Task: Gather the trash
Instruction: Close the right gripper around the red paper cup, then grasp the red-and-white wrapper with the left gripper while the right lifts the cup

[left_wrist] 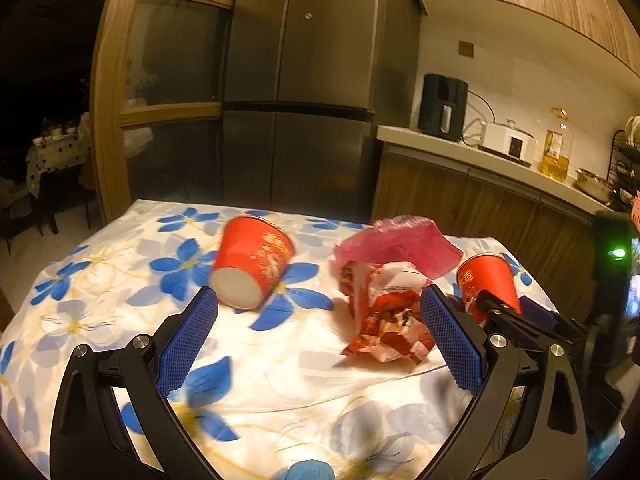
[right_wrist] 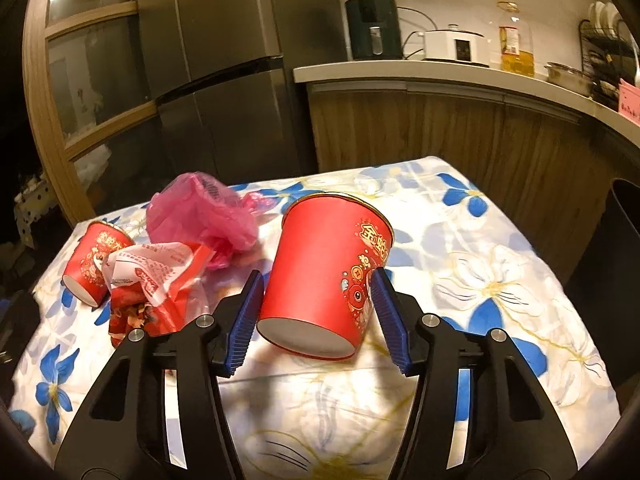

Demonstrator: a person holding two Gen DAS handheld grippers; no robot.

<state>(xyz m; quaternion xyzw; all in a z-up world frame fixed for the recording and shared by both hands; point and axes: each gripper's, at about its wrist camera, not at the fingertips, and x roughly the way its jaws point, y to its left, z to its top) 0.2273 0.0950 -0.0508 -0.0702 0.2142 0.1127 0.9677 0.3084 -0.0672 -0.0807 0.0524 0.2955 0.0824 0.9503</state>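
Here my right claw [right_wrist: 316, 320] stands partly apart around a red paper cup [right_wrist: 324, 276]; the cup lies tipped between the blue pads [right_wrist: 390, 320], its white base toward me, and I cannot tell whether they press it. My left claw [left_wrist: 320, 336] gapes wide and holds nothing. Just beyond its right finger lies a crumpled red wrapper [left_wrist: 386, 316], and a second red cup [left_wrist: 250, 264] lies on its side past the left fingertip. Farther back a pink plastic bag [left_wrist: 396, 244] sits on the flowered tablecloth [left_wrist: 280, 380], touching the wrapper.
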